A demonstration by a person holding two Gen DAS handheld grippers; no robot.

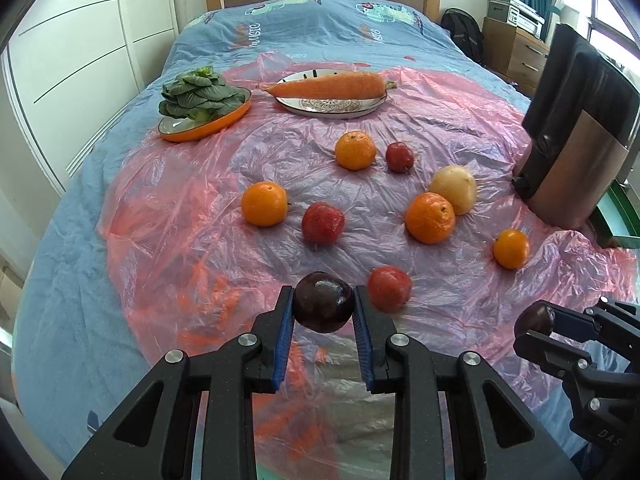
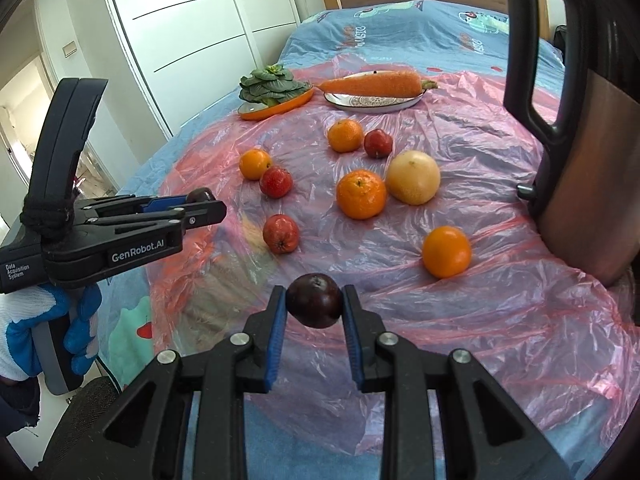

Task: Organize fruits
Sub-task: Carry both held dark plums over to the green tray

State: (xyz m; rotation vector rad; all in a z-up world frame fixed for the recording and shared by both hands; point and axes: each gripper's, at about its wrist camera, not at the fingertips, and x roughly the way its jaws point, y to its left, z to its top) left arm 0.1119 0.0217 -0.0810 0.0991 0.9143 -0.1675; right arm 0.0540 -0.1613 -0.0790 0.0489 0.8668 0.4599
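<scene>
So far, one dark plum [image 1: 323, 307] is clenched in the left gripper [image 1: 323, 312] and another [image 2: 315, 300] in the right gripper [image 2: 314, 306], above the plastic sheet [image 1: 200, 240]; the oranges and red fruits are left scattered.

Bed [image 1: 120, 208], pink plastic sheet [image 1: 200, 216] spread over its blue cover [image 1: 328, 20]

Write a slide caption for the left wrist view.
Left tool grips a dark plum above scattered fruit.

black tongs [image 2: 314, 304] with blue ribbed pads, silver screws, white lettering; seemingly blue-and-white glove [image 2: 80, 320]
</scene>
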